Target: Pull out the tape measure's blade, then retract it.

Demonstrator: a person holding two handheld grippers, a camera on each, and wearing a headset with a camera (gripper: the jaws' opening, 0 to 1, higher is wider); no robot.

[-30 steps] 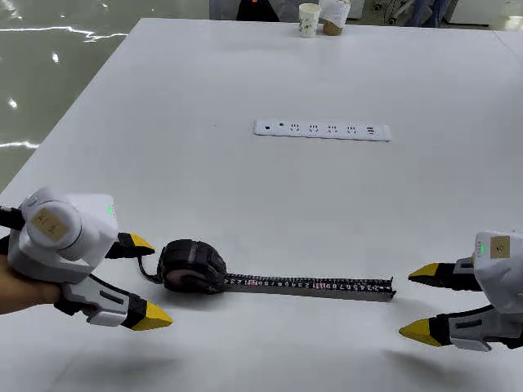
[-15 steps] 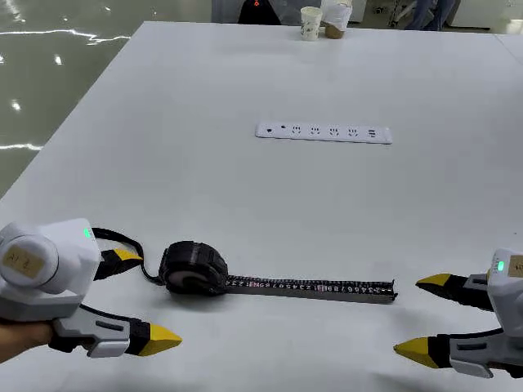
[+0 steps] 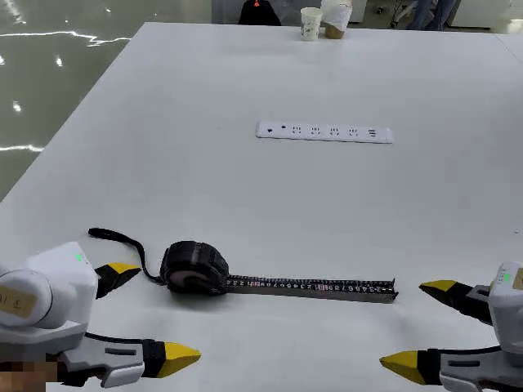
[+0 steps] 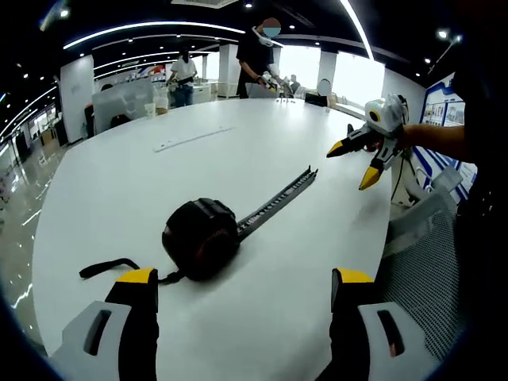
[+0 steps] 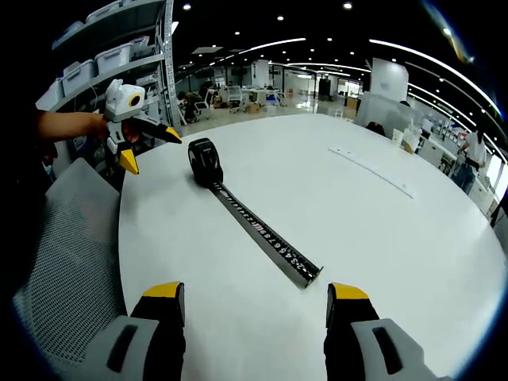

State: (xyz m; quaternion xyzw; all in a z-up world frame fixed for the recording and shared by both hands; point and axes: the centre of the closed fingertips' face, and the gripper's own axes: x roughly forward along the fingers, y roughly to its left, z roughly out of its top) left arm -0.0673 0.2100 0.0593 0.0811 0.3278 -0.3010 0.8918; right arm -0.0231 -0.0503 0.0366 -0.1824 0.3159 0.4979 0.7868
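The left gripper (image 3: 163,312) has its jaws spread wide and holds nothing — the black tape measure (image 3: 194,268) lies on the white surface (image 3: 245,188) just ahead of the yellow tips, apart from both. In the left gripper view it sits ahead between the two jaws, a little toward the left one, with its strap (image 3: 118,241) trailing back toward that jaw's tip. The blade (image 3: 310,287) is drawn out and lies flat on the surface, running from the tape measure toward the right gripper (image 3: 404,323). That gripper's jaws also stand wide open and empty — the blade's end lies just ahead of them, between the two, touching neither tip. Beyond both pairs of jaws, well apart from the tape measure, a white power strip (image 3: 324,131) lies on the surface, and cups (image 3: 310,21) stand near its far edge.
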